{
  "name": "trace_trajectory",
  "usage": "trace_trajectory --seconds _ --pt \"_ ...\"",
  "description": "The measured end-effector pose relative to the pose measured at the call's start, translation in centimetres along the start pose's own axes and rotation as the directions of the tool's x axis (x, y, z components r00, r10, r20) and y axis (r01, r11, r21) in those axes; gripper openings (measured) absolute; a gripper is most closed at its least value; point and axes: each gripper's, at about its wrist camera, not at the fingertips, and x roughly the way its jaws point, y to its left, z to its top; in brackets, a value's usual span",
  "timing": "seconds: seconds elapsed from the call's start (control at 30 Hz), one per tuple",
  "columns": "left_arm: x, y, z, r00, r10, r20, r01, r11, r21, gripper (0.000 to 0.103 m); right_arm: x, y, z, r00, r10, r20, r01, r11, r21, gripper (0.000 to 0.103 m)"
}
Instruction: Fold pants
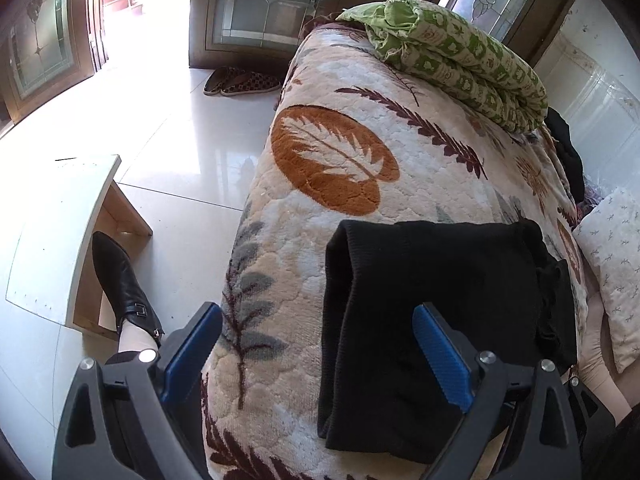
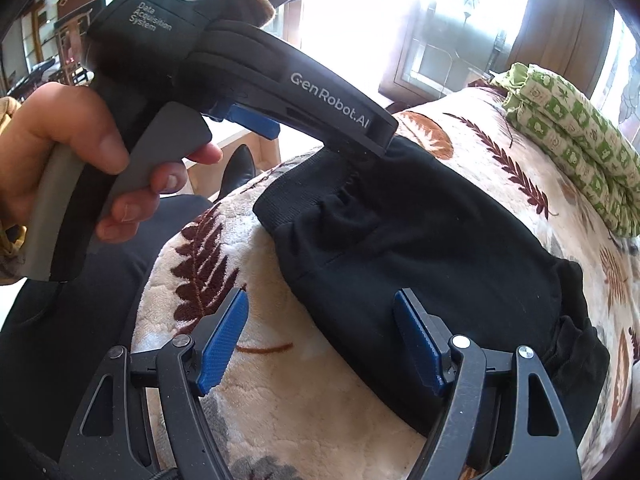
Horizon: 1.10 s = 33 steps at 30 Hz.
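Black pants (image 1: 432,320) folded on blanket (image 1: 340,120); left gripper (image 1: 320,356) and right gripper (image 2: 320,344) both released (nothing held). Straddle near edge squarely before clenching.

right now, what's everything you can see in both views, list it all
pants: 1, black, folded, on the blanket near its edge
blanket: 1, cream with orange, maroon and grey leaves, covering the bed
quilt: 1, green and white print, bundled at the far end of the blanket
pillow: 1, white with small sprigs, right of the pants
slippers: 1 pair, dark checked, on the floor by the door
bench: 1, white top, wooden sides, on the floor
boot: 1, black, on the person's foot beside the bench
left gripper: 1, black with blue pads, open over the pants
right gripper: 1, same, open at the pants' edge
hand: 1, holding the left gripper's handle
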Motion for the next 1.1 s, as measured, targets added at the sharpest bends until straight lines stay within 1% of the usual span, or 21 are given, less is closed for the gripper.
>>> trace_trajectory --seconds 0.2,0.27,0.33,0.37,0.43,0.47,0.5,0.57,0.63,0.73,0.8,0.87,0.9,0.93,1.0,1.1 --pt "0.5 0.4 0.4 1.0 -0.027 -0.015 0.027 1.0 -0.01 0.097 -0.6 0.4 0.1 0.999 0.005 0.033 -0.005 1.0 -0.005 0.075" --pt "0.5 0.2 0.6 0.999 -0.03 -0.015 0.03 1.0 -0.001 0.097 -0.8 0.8 0.2 0.998 0.014 0.056 -0.012 1.0 -0.026 0.074" --pt "0.5 0.0 0.7 1.0 -0.027 -0.008 0.027 0.999 0.018 0.097 -0.9 1.3 0.5 0.997 0.006 0.076 -0.002 0.999 -0.053 0.071" --pt "0.6 -0.1 0.8 1.0 -0.028 -0.009 0.029 0.999 0.024 0.096 -0.9 1.6 0.6 0.997 0.007 0.082 -0.001 0.998 -0.069 0.07" --pt "0.9 -0.1 0.9 0.999 -0.043 -0.023 0.043 0.999 0.029 0.09 -0.4 2.0 0.9 0.997 0.005 0.079 0.002 0.996 -0.089 0.069" --pt "1.2 -0.1 1.0 0.998 -0.051 -0.034 0.052 0.998 0.03 0.088 -0.1 2.1 0.9 0.997 0.0 0.075 0.007 0.995 -0.097 0.068" --pt "1.3 -0.1 0.9 0.998 -0.057 -0.041 0.058 0.998 0.029 0.086 0.3 2.2 1.0 0.998 -0.008 0.069 0.015 0.994 -0.106 0.066" --pt "1.6 0.0 1.0 0.996 -0.069 -0.05 0.07 0.997 0.025 0.086 1.4 2.4 0.9 0.998 -0.028 0.051 0.034 0.993 -0.117 0.061" --pt "1.7 0.1 1.1 0.995 -0.079 -0.055 0.081 0.997 0.019 0.086 2.5 2.4 0.7 0.997 -0.064 0.037 0.068 0.989 -0.129 0.053" --pt "2.0 0.4 1.2 0.993 -0.097 -0.065 0.097 0.995 0.007 0.086 3.2 2.3 0.7 0.994 -0.095 0.06 0.103 0.985 -0.141 0.053" --pt "2.3 0.6 1.2 0.992 -0.108 -0.072 0.108 0.994 -0.007 0.086 3.5 2.7 0.7 0.989 -0.128 0.079 0.139 0.975 -0.171 0.052" --pt "2.4 0.8 1.2 0.99 -0.116 -0.075 0.115 0.993 -0.018 0.086 3.8 3.5 0.8 0.981 -0.167 0.099 0.185 0.958 -0.217 0.044" --pt "2.3 0.8 1.2 0.991 -0.116 -0.073 0.115 0.993 -0.021 0.086 3.9 3.7 1.0 0.98 -0.174 0.1 0.193 0.954 -0.232 0.033" --pt "2.1 0.8 1.1 0.991 -0.113 -0.07 0.112 0.993 -0.021 0.085 3.8 3.9 1.1 0.979 -0.178 0.097 0.196 0.951 -0.24 0.027" --pt "1.5 0.7 1.1 0.992 -0.116 -0.056 0.115 0.993 -0.019 0.085 3.2 4.0 1.2 0.979 -0.182 0.096 0.199 0.955 -0.221 0.02" --pt "0.9 0.6 1.1 0.991 -0.125 -0.044 0.124 0.992 -0.025 0.085 1.8 2.8 1.3 0.983 -0.147 0.108 0.162 0.976 -0.145 0.017"
